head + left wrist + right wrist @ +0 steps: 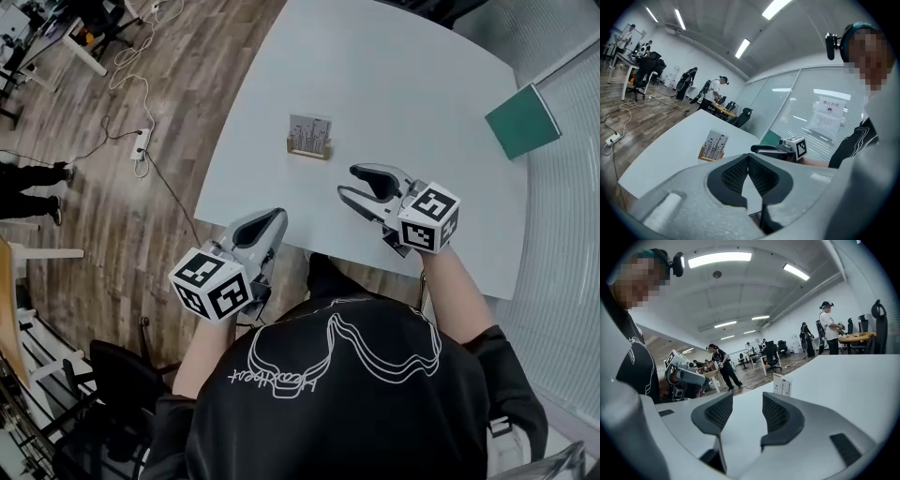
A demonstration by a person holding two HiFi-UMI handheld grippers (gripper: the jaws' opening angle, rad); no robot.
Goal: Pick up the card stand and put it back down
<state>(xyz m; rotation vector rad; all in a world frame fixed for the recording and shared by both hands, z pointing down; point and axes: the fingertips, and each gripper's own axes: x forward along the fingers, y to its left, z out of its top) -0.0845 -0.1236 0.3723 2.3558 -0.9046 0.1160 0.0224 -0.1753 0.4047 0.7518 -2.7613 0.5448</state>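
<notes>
Card stand (309, 138) sits on table (394, 84), seemingly untouched, near right gripper (349, 181).

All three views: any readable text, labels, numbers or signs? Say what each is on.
None can be quoted with certainty.
Shirt: white cursive script under a line drawing, upside down in the head view, not legible.
Notice on the glass wall: dark characters above a small sign, too blurred to read.
Card stand: a drawing on the card, no words visible.
Left cube and right cube: square markers only, no words.
</notes>
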